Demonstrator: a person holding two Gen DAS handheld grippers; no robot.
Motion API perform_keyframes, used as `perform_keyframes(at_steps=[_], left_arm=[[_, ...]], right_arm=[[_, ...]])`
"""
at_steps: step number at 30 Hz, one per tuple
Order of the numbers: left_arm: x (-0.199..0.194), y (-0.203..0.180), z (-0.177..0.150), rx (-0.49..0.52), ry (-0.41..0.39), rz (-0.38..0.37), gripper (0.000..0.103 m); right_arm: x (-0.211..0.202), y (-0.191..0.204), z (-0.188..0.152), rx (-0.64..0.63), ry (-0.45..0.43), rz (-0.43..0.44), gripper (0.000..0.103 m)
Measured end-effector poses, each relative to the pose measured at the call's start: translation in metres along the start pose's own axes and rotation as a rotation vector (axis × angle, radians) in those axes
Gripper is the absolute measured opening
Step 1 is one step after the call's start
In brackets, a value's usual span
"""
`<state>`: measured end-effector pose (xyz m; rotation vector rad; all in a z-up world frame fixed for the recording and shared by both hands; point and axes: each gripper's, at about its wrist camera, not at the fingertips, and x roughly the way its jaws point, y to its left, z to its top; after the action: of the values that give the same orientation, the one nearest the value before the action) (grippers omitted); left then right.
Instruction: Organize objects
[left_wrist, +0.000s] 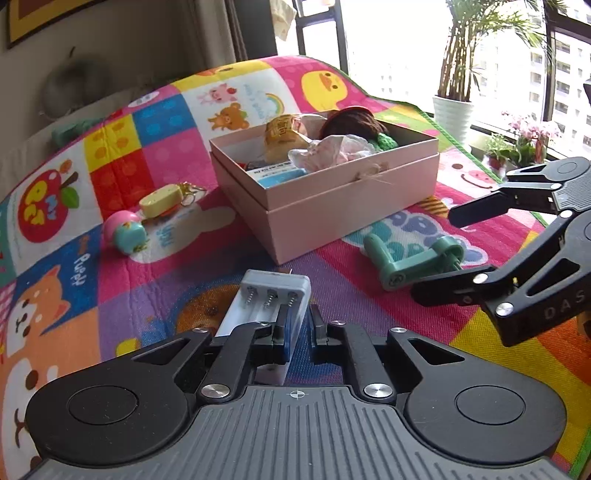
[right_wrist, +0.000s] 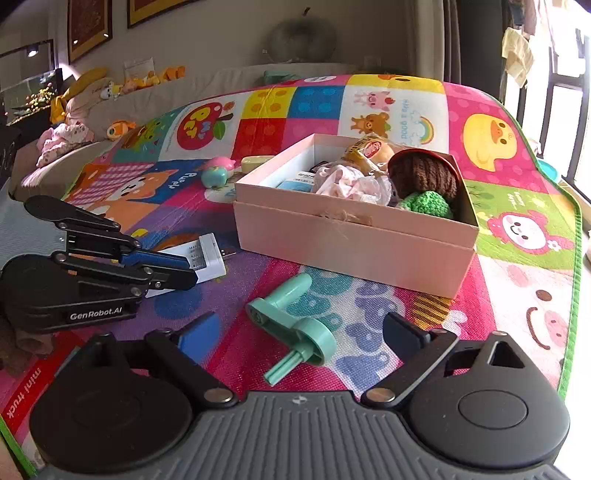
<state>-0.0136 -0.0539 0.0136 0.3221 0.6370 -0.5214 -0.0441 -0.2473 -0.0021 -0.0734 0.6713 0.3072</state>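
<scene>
White plastic, a battery charger (left_wrist: 271, 295) lies on the patchwork play mat (left_wrist: 166, 155) before the pink box (left_wrist: 332, 206), the left gripper (left_wrist: 295, 325) jaws clenched on its side wall. Right gripper (right_wrist: 299, 332) jaws stand released (nothing gripped) around the teal crank handle (right_wrist: 291, 325).

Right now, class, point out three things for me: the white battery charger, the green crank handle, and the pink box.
white battery charger (left_wrist: 273, 295), left wrist view, on its spring end.
green crank handle (right_wrist: 291, 317), right wrist view, on its flat arm.
pink box (right_wrist: 354, 247), right wrist view, on its front wall.
</scene>
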Motion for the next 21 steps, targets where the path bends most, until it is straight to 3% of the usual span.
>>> perform_keyframes(at_steps=[3,4,5,12,17,21], left_arm=[[-0.005,0.004,-0.002,-0.028,-0.020,-0.010,0.009],[-0.009,0.006,-0.001,-0.036,-0.031,-0.015,0.009],[-0.013,0.007,0.000,-0.041,-0.042,-0.019,0.009],[-0.036,0.011,0.003,-0.037,-0.085,-0.014,0.010],[-0.033,0.053,-0.003,-0.223,-0.054,-0.001,0.011],[-0.022,0.089,-0.010,-0.318,-0.004,0.089,0.014]], right_arm=[[0.005,0.004,0.002,-0.025,0.032,0.010,0.064],[0.006,0.006,0.001,-0.029,0.047,0.008,0.044],[0.006,0.006,0.001,-0.028,0.060,0.005,0.030],[-0.021,0.003,0.000,-0.022,0.029,0.003,0.011],[-0.028,0.003,-0.005,-0.018,0.023,0.004,0.011],[-0.023,0.003,-0.008,-0.003,0.032,0.014,0.012]])
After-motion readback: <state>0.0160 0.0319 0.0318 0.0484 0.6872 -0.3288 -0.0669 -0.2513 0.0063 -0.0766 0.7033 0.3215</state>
